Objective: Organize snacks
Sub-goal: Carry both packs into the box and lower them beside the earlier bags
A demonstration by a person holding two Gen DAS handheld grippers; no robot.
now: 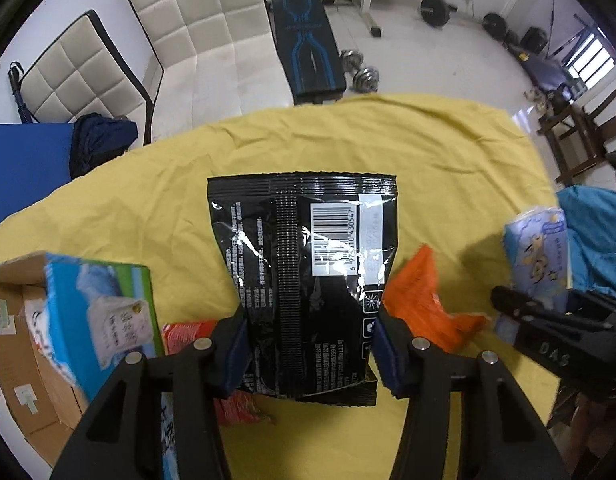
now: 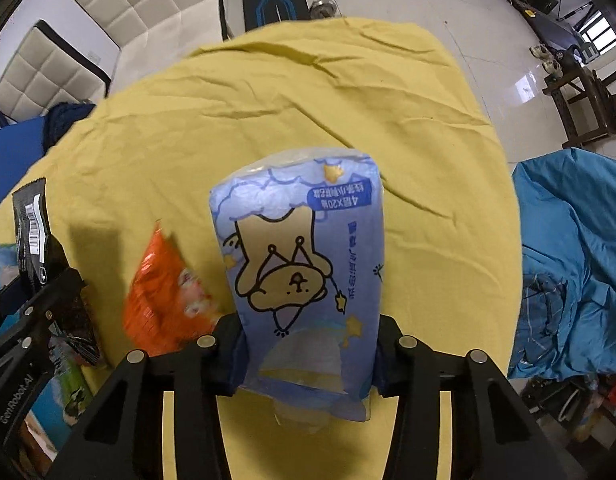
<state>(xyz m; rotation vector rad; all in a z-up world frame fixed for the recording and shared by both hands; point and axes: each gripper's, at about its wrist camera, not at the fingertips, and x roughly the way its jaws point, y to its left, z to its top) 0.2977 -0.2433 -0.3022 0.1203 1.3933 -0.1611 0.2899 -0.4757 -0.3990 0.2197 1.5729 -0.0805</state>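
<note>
Mid-task. Left tool (image 1: 308, 352) clamped on black snack bag (image 1: 304, 264), lifted above table (image 1: 427, 152), right of cardboard box (image 1: 16, 320). Right tool (image 2: 308, 354) clamped on blue pack (image 2: 304, 264). Orange packet (image 2: 164, 300) not yet boxed, lies right of box between tools.

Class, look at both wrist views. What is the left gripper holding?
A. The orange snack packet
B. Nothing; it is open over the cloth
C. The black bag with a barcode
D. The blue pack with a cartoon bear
C: the left gripper is shut on the black bag, while the blue pack sits in the right gripper.
</note>
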